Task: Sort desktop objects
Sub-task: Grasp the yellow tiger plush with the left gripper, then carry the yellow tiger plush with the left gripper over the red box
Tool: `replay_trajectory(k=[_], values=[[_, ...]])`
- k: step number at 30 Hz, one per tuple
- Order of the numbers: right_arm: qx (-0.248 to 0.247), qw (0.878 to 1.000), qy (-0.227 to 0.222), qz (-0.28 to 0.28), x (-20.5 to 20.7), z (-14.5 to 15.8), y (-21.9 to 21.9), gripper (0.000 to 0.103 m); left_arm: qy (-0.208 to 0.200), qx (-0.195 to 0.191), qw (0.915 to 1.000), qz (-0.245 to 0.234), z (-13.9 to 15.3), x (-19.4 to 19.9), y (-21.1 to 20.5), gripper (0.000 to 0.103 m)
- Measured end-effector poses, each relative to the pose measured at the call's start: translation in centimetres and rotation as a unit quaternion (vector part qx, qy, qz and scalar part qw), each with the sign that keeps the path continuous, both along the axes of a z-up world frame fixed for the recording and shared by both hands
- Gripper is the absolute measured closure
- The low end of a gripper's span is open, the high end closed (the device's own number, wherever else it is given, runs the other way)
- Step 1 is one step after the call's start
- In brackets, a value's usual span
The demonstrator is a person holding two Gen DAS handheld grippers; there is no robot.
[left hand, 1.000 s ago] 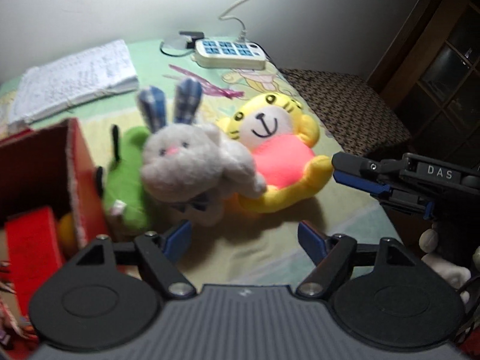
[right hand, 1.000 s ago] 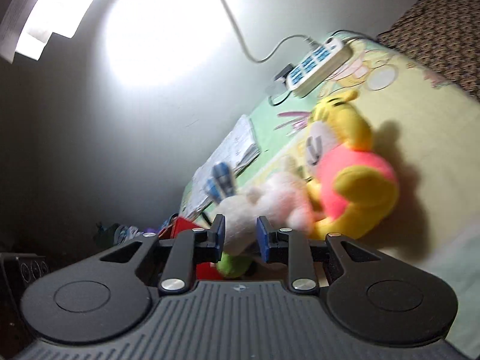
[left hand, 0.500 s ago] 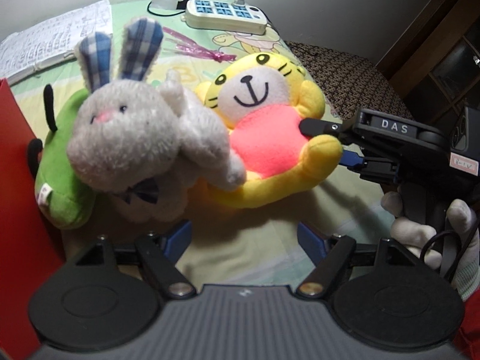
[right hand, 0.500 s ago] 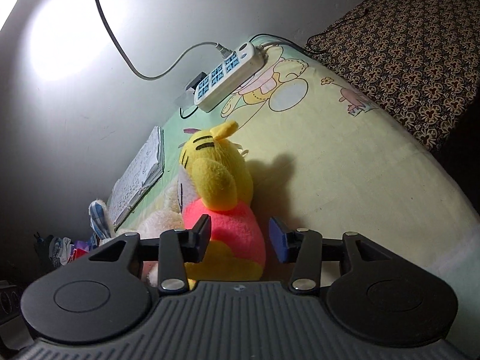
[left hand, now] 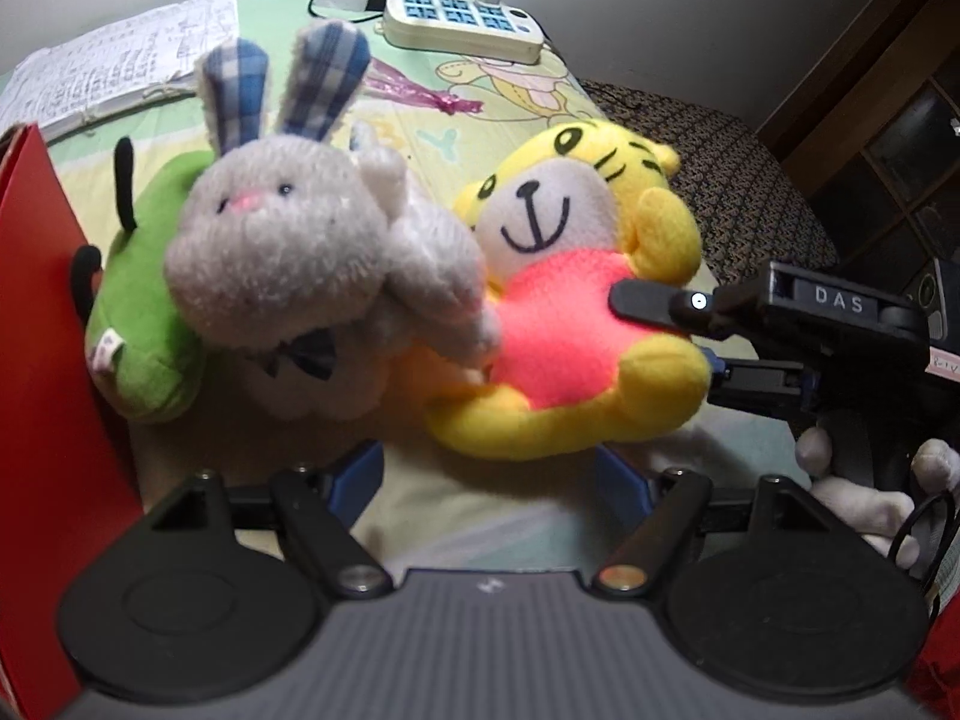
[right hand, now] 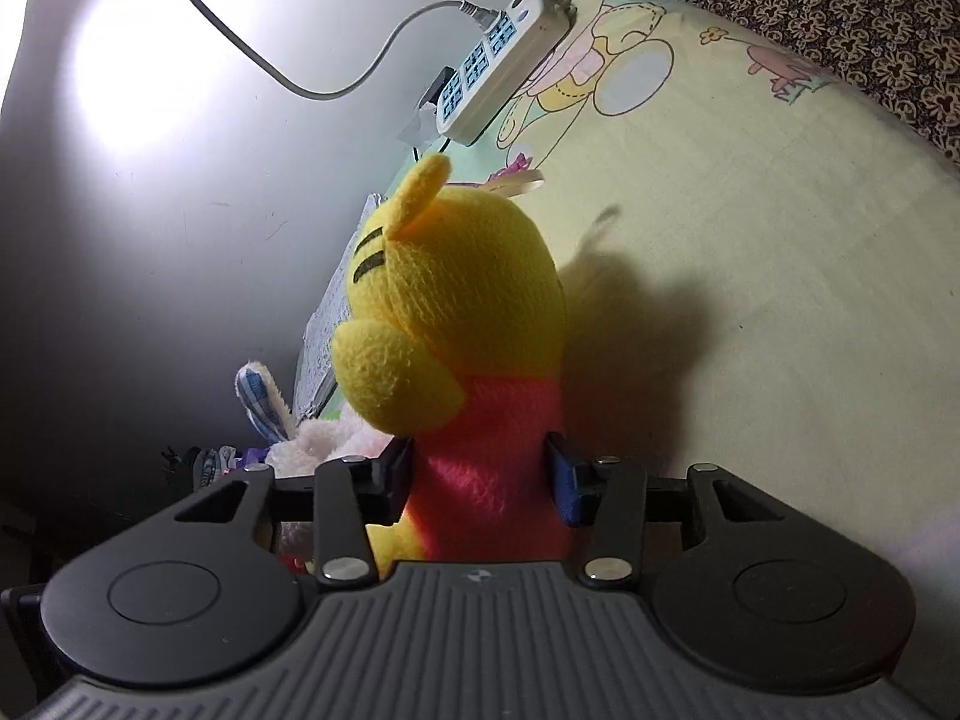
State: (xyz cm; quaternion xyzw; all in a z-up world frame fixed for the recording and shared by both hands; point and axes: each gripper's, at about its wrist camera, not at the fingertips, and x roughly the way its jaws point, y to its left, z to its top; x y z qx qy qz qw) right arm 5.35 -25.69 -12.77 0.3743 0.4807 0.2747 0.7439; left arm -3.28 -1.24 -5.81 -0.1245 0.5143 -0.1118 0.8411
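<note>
A yellow tiger plush [left hand: 558, 228] with a pink belly lies on the cartoon-print cloth, leaning against a grey rabbit plush [left hand: 288, 252] with blue checked ears. A green plush [left hand: 150, 300] lies behind the rabbit. My right gripper [left hand: 660, 336] comes in from the right, and its jaws are closing on the tiger's pink body [right hand: 480, 420]. In the right wrist view the pads [right hand: 396, 474] touch both sides of the tiger. My left gripper [left hand: 489, 480] hangs open just in front of the toys with nothing between its fingers.
A red box [left hand: 36, 360] stands at the left edge. A white power strip [left hand: 462, 24] with its cable and an open notebook [left hand: 120, 72] lie at the back by the wall. A patterned cushion [left hand: 738, 180] borders the cloth on the right. A gloved hand [left hand: 852, 480] holds the right gripper.
The right gripper left the rabbit, opened wider and slid around the tiger's pink body. The left gripper moved lower and closer to the toys, still open.
</note>
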Motion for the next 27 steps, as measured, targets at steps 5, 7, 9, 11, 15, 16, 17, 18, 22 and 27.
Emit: replay_trajectory(k=[5,7,9,11,15,16,17,18,22,27], values=[[0.008,1.000,0.028,0.007,-4.2,-0.6,-2.9,0.055,0.007,-0.021,0.9993,-0.031,-0.5,-1.1,-1.0,0.024],[0.020,0.999,0.045,0.000,-5.9,-0.9,-4.3,0.055,0.022,-0.044,0.9980,-0.039,-1.1,-1.2,-1.4,0.024],[0.020,0.998,0.054,-0.002,-7.5,-1.0,-5.3,0.055,0.035,-0.060,0.9963,-0.051,-1.6,-1.1,-2.3,0.024],[0.016,0.998,0.059,-0.003,-8.3,-1.1,-6.0,0.055,0.040,-0.061,0.9953,-0.064,-1.9,-1.0,-3.5,0.024],[-0.014,0.998,0.051,-0.038,-10.1,-0.8,-7.5,0.053,0.038,-0.056,0.9932,-0.095,-2.0,0.1,-6.0,0.024],[-0.020,0.997,0.048,-0.049,-10.2,-0.8,-7.9,0.052,0.033,-0.051,0.9927,-0.104,-1.9,0.5,-6.7,0.024],[-0.023,0.997,0.047,-0.063,-10.1,-0.8,-8.3,0.050,0.028,-0.047,0.9923,-0.111,-1.9,0.9,-7.3,0.023],[-0.025,0.996,0.044,-0.078,-10.4,-0.8,-9.0,0.049,0.023,-0.044,0.9918,-0.118,-1.9,1.0,-7.8,0.024],[-0.026,0.993,0.034,-0.107,-10.3,-0.4,-9.8,0.047,0.028,-0.045,0.9892,-0.137,-2.2,1.8,-8.9,0.024],[-0.016,0.994,0.049,-0.101,-10.1,-1.3,-8.9,0.046,0.031,-0.035,0.9880,-0.147,-2.8,1.6,-10.6,0.025]])
